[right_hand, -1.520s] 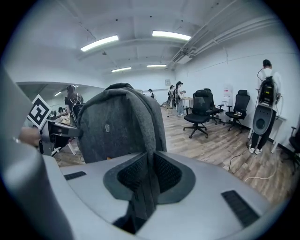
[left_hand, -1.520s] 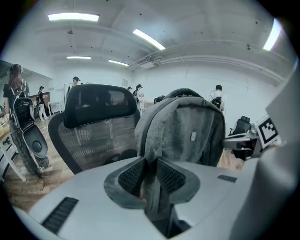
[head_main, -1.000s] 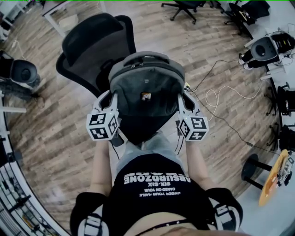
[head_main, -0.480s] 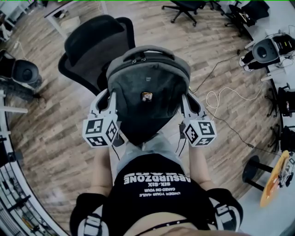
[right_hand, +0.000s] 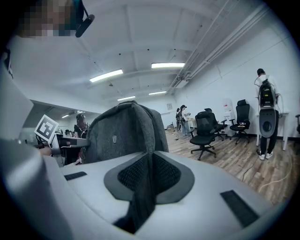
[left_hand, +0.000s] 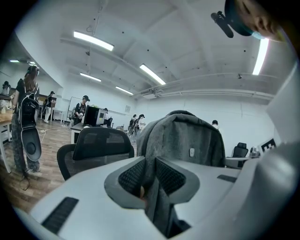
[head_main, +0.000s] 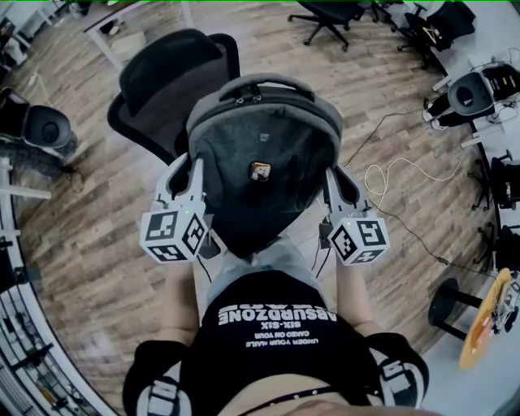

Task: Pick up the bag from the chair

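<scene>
A grey backpack [head_main: 260,162] hangs in the air between my two grippers, lifted above the black office chair [head_main: 175,85] behind it. My left gripper [head_main: 192,172] is shut on the backpack's left side, the fabric [left_hand: 151,180] pinched between its jaws. My right gripper [head_main: 328,175] is shut on the right side, with fabric [right_hand: 147,180] clamped the same way. In the left gripper view the backpack [left_hand: 185,140] rises ahead of the jaws with the chair [left_hand: 96,147] to its left. The backpack [right_hand: 124,131] fills the middle of the right gripper view.
White cables [head_main: 390,175] trail over the wood floor at the right. Other office chairs [head_main: 329,12] stand at the back, and a round stool [head_main: 447,302] is at the lower right. A desk edge [head_main: 16,187] runs along the left. People stand across the room [left_hand: 28,117].
The backpack has risen toward the camera and looks larger. Both grippers have moved outward and slightly down in the head view, still holding it.
</scene>
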Demonstrator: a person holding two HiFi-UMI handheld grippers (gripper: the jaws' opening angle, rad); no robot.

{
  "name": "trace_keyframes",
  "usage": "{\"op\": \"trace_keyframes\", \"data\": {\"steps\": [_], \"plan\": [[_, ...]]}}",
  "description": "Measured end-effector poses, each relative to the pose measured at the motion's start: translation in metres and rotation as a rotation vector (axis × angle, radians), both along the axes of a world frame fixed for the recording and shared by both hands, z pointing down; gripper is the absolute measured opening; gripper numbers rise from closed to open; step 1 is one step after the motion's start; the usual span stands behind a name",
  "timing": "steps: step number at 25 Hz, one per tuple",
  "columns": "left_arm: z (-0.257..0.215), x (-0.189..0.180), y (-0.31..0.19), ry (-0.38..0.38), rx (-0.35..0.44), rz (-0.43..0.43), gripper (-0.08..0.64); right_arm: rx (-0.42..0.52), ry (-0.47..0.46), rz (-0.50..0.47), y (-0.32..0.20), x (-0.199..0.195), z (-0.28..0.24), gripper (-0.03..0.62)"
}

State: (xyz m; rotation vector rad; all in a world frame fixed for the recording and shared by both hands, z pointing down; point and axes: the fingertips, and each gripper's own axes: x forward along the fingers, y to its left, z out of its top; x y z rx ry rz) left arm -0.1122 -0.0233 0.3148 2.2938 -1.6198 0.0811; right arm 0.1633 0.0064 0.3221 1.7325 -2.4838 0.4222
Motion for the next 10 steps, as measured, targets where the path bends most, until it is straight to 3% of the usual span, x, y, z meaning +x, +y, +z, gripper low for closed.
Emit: {"op": "trace_keyframes", "data": {"steps": [10], "plan": [[0.01,-0.003,0.001,-0.031,-0.017,-0.004,0.083,-0.029,-0.001,0.001,0.005,-0.004,0.011,0.051]]}}
